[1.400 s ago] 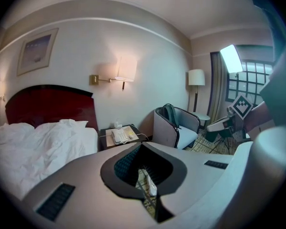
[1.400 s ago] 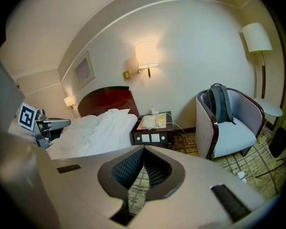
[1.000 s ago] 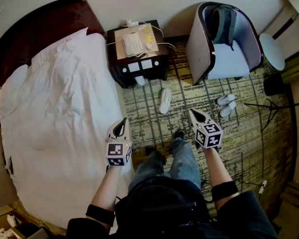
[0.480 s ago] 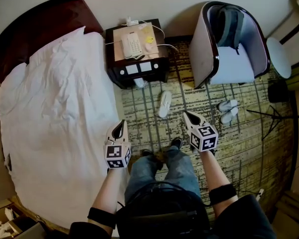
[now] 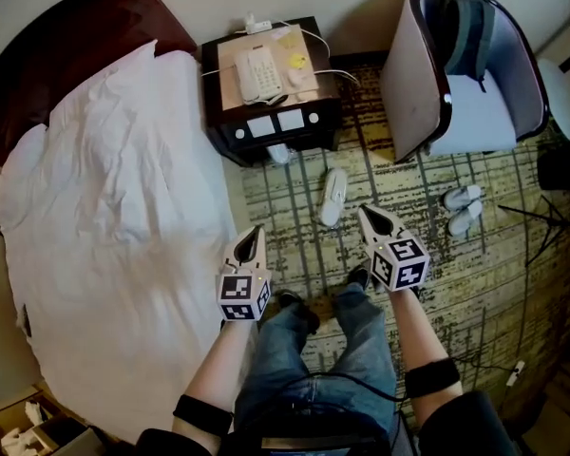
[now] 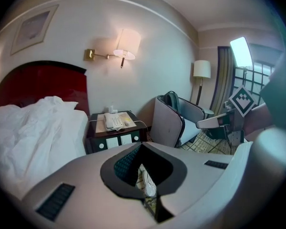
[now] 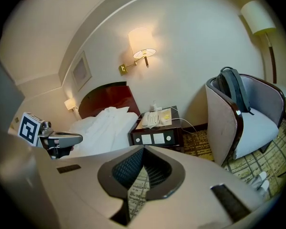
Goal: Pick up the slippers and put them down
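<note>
Since the earlier frame both grippers sit closer to the white slipper [image 5: 333, 198] on the carpet [image 5: 294, 207]. The left gripper [image 5: 252, 236] and right gripper [image 5: 369, 217] both have their jaws pressed together, empty. More slippers [image 5: 463, 209] lie to the right, near the armchair [image 5: 413, 84] holding a backpack [image 5: 467, 31].
</note>
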A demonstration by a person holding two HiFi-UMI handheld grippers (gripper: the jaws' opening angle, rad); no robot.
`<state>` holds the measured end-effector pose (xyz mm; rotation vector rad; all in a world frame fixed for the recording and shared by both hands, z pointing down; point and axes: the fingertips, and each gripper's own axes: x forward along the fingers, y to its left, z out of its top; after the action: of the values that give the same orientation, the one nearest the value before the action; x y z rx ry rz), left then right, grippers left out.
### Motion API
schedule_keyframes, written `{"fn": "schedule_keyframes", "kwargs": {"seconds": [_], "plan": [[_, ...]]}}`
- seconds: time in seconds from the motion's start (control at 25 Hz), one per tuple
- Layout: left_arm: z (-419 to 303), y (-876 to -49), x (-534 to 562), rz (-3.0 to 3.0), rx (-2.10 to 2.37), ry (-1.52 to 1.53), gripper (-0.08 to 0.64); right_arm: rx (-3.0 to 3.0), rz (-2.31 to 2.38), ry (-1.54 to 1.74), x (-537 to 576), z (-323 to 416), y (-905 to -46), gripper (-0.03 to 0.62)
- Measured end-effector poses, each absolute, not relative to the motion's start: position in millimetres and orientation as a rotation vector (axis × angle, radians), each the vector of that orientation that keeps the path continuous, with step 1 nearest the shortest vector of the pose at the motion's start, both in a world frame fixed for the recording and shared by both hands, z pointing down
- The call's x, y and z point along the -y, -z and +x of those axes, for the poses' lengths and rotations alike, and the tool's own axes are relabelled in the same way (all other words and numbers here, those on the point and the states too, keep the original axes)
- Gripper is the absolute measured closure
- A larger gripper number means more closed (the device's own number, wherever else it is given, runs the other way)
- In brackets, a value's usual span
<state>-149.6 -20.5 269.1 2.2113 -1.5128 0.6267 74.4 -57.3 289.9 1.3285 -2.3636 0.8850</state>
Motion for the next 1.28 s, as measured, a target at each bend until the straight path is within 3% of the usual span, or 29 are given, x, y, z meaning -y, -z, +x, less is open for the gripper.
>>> {"fn": "schedule_keyframes", "kwargs": {"seconds": [0.36,0.76,1.08,1.28], "plan": [[-156.8,-400.5,62.3,2.185,1.468,-0.597,0.534,2.361,1.290,-0.806,90.1,38.3,-391.9,0.591],[-160.3,-589.9,141.3,2.041,1.362,-0.396,0.332,2.349,1.276,-0.717,152.8,12.6,-548.2,0.591],[-161.0,-742.9,198.2,1.997,1.307,-0.341,0.204,2.375,1.328,-0.679,200.5,9.8,-672.6,0.591],[-178.8,-824.4,228.4,1.969,1.327,-0.316,0.163,2.406,1.373,-0.643,230.0,6.0,-731.9,0.591]]}}
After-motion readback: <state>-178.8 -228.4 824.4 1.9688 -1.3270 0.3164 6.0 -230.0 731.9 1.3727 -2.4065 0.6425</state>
